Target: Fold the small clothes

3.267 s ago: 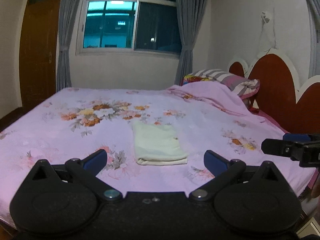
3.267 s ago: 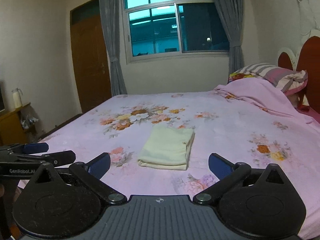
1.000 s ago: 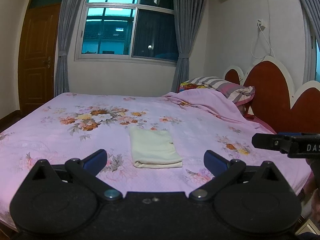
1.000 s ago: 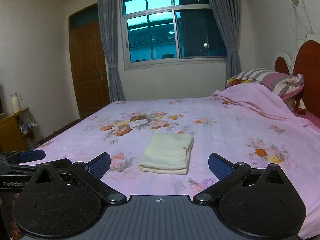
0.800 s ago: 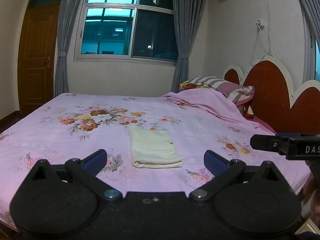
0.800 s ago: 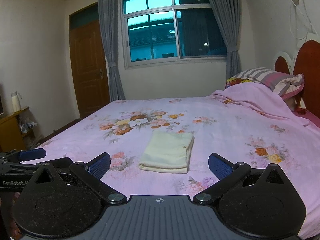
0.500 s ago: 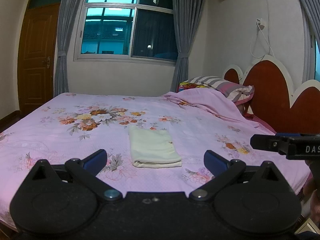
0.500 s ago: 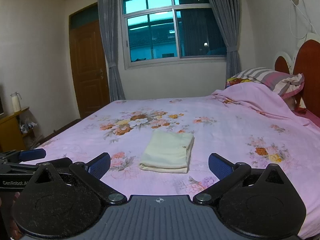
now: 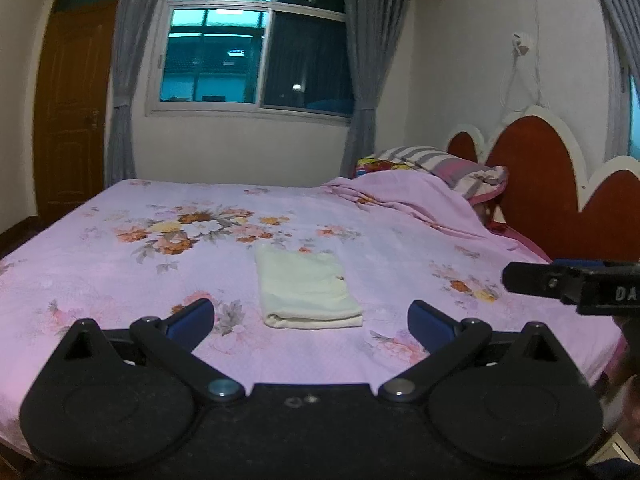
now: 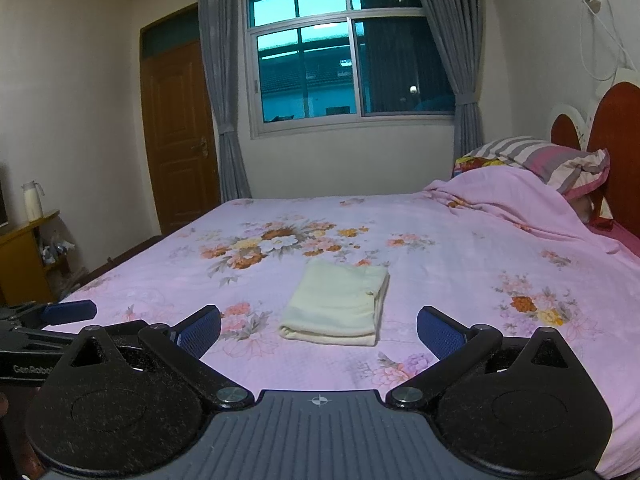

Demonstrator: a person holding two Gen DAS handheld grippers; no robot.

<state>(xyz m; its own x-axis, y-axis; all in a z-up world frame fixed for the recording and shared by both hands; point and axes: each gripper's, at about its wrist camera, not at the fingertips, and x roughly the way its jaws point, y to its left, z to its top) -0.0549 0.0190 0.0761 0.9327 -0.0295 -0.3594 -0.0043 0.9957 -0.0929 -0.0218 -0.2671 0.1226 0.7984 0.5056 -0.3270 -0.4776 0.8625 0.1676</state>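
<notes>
- One pale yellow folded cloth (image 9: 308, 292), soft and rectangular, lying flat mid-frame on the pink floral bed (image 9: 100, 272).
- Left gripper (image 9: 311, 322) and right gripper (image 10: 319, 330): jaws spread wide, empty, short of the cloth.
- Striped pillow (image 10: 552, 160) partly hidden under the rumpled sheet, right edge.

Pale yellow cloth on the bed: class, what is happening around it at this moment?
The pale yellow cloth lies folded on the floral bedspread, touched by nothing. The left gripper and right gripper hang open short of it, both empty. The folding looks finished.
</notes>
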